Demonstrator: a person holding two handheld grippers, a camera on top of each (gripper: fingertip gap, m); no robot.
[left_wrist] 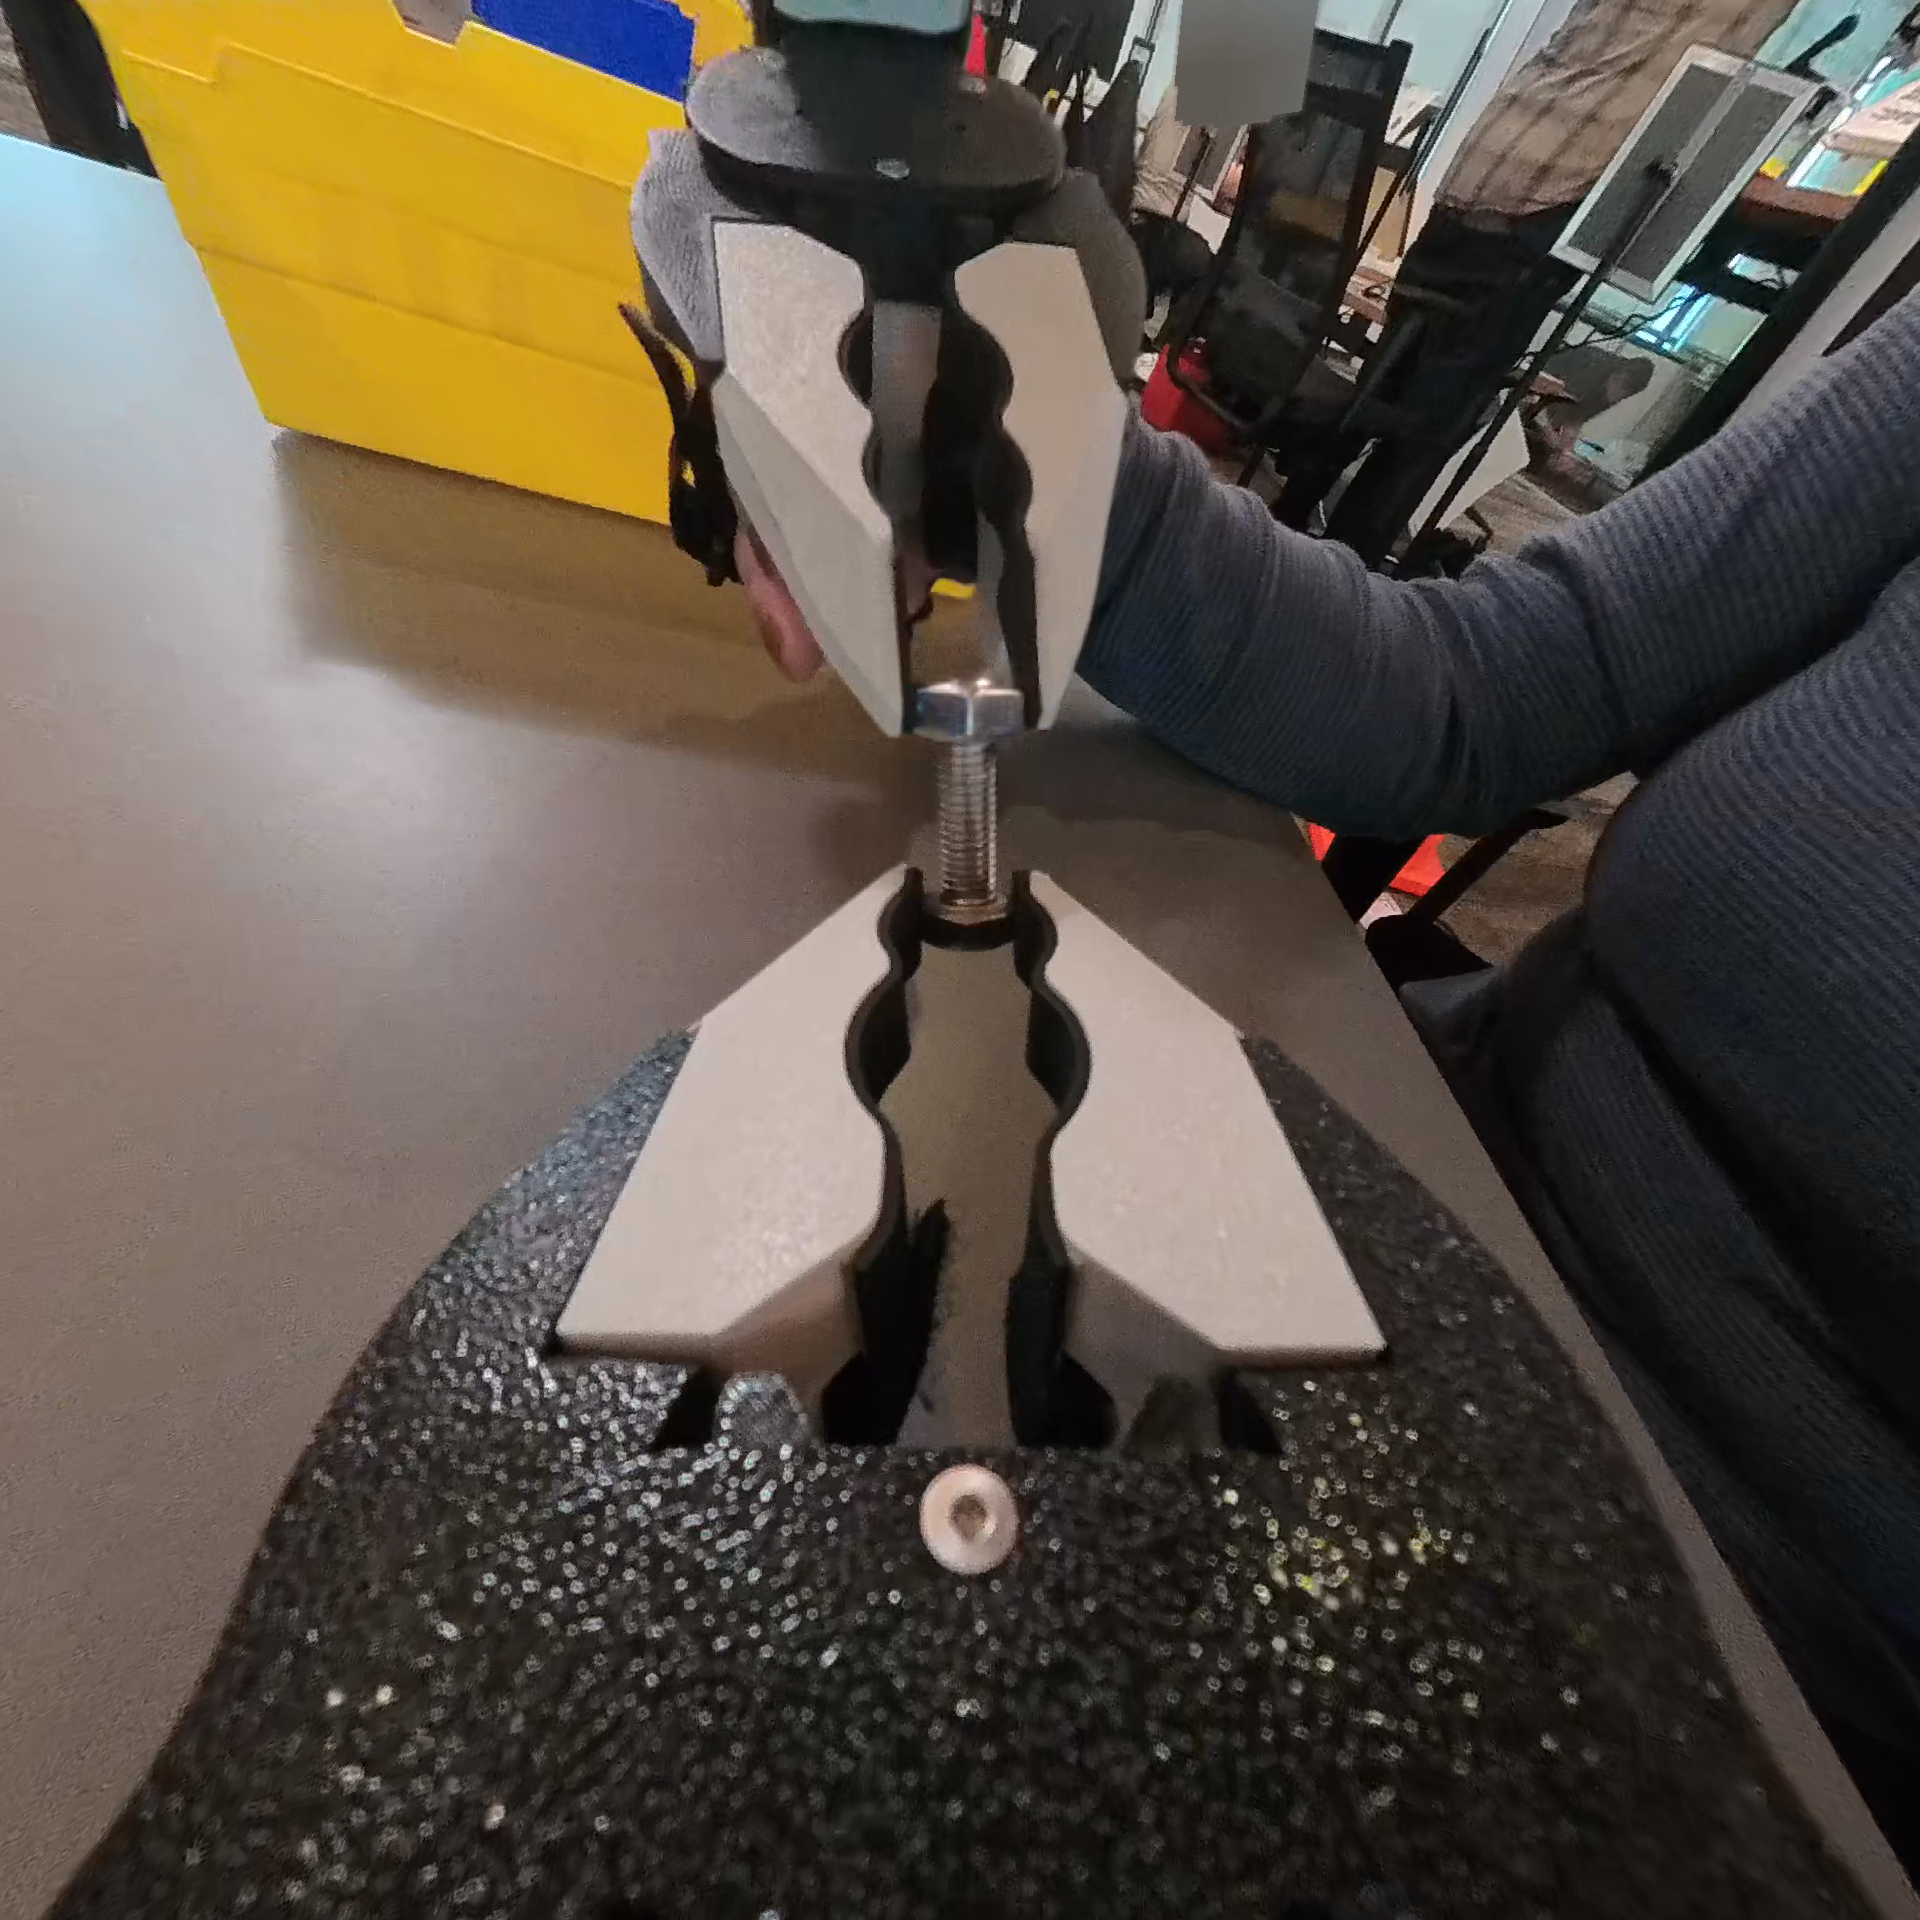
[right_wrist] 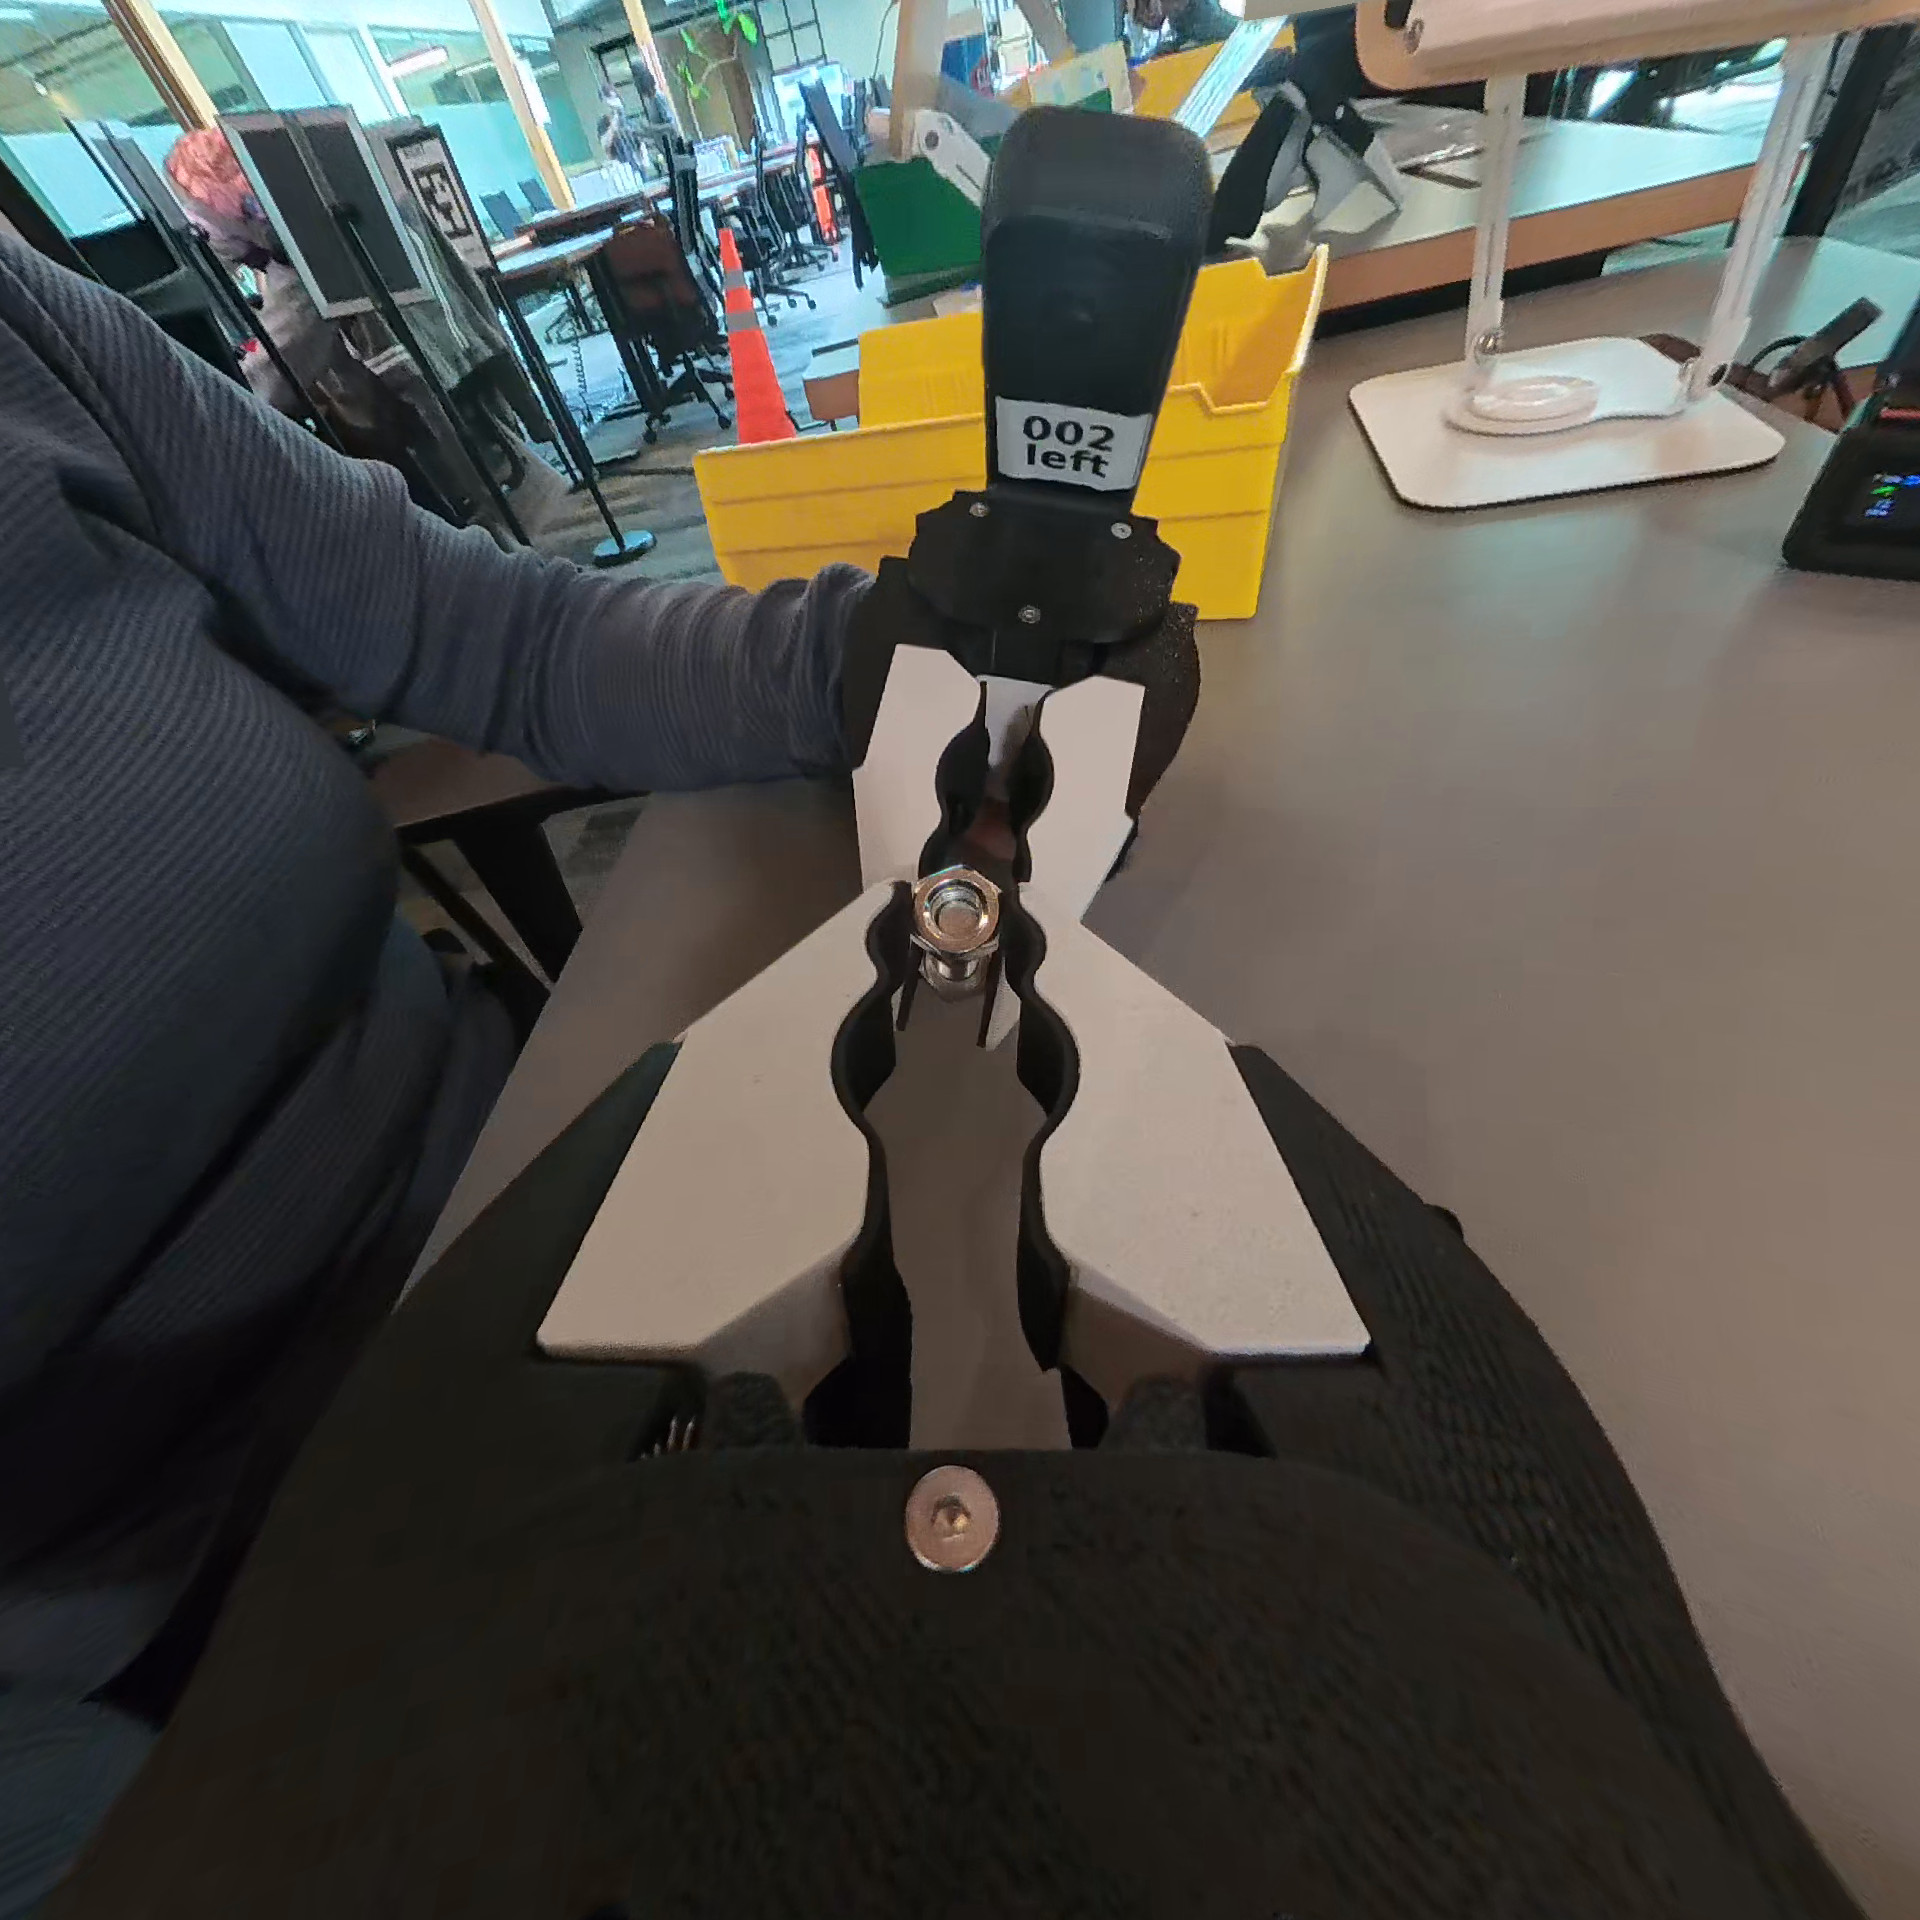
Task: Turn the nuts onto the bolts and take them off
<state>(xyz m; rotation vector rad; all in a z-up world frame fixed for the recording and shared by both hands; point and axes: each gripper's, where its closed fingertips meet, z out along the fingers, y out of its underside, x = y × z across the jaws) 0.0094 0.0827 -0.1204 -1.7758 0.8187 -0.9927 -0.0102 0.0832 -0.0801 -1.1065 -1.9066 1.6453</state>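
Claws clamp nut, bolt.

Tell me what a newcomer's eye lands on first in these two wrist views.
First, the silver bolt stretched between the two grippers over the grey table: the right gripper clamps its hex head, the left gripper pinches the nut at the thread's far end. Next, the yellow bin standing behind them on the table, then the dark blue sleeve along the table's edge.
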